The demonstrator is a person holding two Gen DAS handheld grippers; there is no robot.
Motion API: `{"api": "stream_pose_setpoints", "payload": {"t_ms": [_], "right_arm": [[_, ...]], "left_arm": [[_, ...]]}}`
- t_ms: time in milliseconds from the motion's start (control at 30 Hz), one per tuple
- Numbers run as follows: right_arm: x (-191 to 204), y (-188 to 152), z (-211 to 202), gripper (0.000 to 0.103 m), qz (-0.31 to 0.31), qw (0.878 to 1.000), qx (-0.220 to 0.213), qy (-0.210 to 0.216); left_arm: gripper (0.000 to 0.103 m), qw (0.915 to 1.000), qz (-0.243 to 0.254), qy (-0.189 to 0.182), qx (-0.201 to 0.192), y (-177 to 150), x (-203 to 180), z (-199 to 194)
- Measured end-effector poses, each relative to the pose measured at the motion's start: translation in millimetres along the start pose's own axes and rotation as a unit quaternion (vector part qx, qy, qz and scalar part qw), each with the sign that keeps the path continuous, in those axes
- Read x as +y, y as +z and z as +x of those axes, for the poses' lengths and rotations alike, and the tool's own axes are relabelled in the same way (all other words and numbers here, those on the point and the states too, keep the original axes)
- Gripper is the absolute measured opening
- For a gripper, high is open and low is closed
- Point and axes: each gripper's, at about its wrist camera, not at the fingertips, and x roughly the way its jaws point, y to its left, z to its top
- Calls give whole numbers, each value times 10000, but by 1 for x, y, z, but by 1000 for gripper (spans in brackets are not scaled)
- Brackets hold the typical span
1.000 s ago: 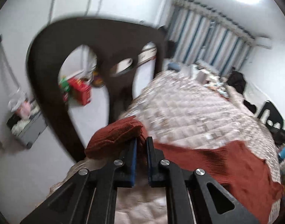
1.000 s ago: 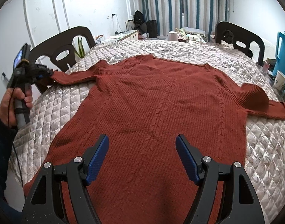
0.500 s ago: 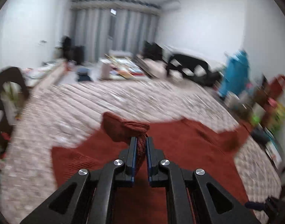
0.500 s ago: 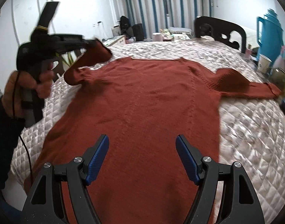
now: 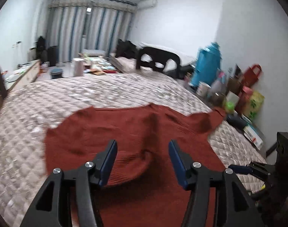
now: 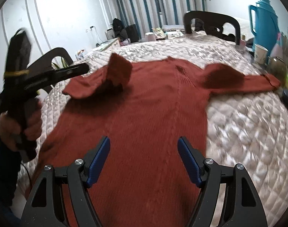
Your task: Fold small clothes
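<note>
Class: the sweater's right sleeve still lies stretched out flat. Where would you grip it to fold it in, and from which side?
Grip the cuff of the right sleeve, coming from the outer side by the flask. The sleeve lies flat and straight on the quilt, so its free end lifts easily over the sweater. The open right gripper is nearer.

We see a matt, ribbed knit sweater (image 6: pixel 144 104) on a quilted, faintly shiny cover (image 6: pixel 247 128); upper right, a glossy blue plastic flask (image 6: pixel 264 17).
</note>
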Motion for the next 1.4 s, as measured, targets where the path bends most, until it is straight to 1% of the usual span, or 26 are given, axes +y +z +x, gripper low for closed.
{"api": "stream_pose_setpoints", "payload": {"t_ms": [100, 167, 233, 300, 333, 400, 467, 533, 567, 600, 633, 667, 700, 767, 800, 867, 933, 1000, 1067, 1133, 1167, 1233, 1267, 1300, 1333, 1400], "right_arm": [[4, 19, 8, 74, -7, 9998, -50, 189], [7, 34, 16, 74, 129, 9988, -90, 470], [8, 46, 27, 74, 381, 9957, -73, 840], [5, 55, 42, 74, 772, 9894, 60, 1225], [4, 57, 50, 74, 931, 9868, 135, 1319], [-2, 59, 68, 74, 1200, 9843, 327, 1254], [-9, 59, 79, 73, 1447, 9821, 402, 1139], [-21, 59, 90, 71, 1722, 9796, 461, 930], [-25, 58, 94, 64, 1785, 9786, 508, 892], [-26, 57, 102, 49, 1821, 9767, 623, 948], [-26, 56, 106, 42, 1807, 9756, 701, 1028], [-24, 56, 109, 32, 1731, 9759, 757, 1093], [-17, 56, 111, 18, 1519, 9789, 794, 1108], [-11, 62, 112, 12, 1312, 9812, 798, 1170], [-11, 66, 111, 11, 1249, 9818, 753, 1218], [-16, 81, 104, 10, 1140, 9844, 507, 1244], [-25, 99, 92, 10, 1042, 9871, 154, 1206], [-35, 115, 83, 10, 890, 9903, -172, 1054], [-44, 123, 86, 10, 845, 9915, -231, 964], [-56, 126, 96, 10, 762, 9939, -175, 776], [-62, 125, 106, 10, 778, 9943, -41, 722], [-74, 116, 133, 11, 918, 9927, 445, 649], [-80, 110, 142, 13, 1010, 9915, 623, 536], [-90, 103, 146, 13, 1140, 9896, 631, 617], [-96, 99, 142, 14, 1254, 9877, 545, 756], [-103, 96, 133, 14, 1379, 9867, 464, 720]], "left_arm": [[59, 9989, -253, 372, -147, -5, 24, -13], [59, 9977, -426, 493, -174, -9, 37, -18], [59, 9964, -520, 651, -148, -13, 46, -20], [59, 9955, -524, 779, -100, -16, 53, -18], [59, 9952, -545, 813, -71, -20, 58, -18], [59, 9944, -596, 870, -17, -21, 65, -14], [59, 9933, -645, 959, 20, -23, 72, -11], [59, 9924, -702, 1011, 65, -24, 79, -9], [59, 9920, -733, 1020, 85, -25, 81, -7], [59, 9919, -753, 1016, 101, -25, 83, -5], [59, 9919, -764, 1009, 103, -26, 84, -4], [59, 9919, -771, 1003, 99, -25, 84, -3], [59, 9920, -776, 995, 97, -24, 85, -2], [59, 9921, -784, 973, 81, -22, 84, -2], [59, 9923, -776, 968, 65, -20, 83, -2], [59, 9927, -754, 942, 32, -17, 81, -2], [59, 9933, -712, 910, -2, -12, 77, -1], [59, 9941, -658, 858, -37, -7, 72, 2], [59, 9950, -621, 777, -24, -1, 67, 8], [59, 9956, -624, 698, 69, 2, 64, 19], [59, 9957, -631, 661, 138, 2, 64, 25], [59, 9955, -613, 654, 319, 1, 63, 41], [59, 9947, -586, 714, 441, 0, 63, 51], [59, 9940, -570, 760, 546, -3, 64, 58], [59, 9929, -563, 791, 682, -7, 66, 65], [59, 9906, -577, 867, 891, -15, 70, 74]]}}
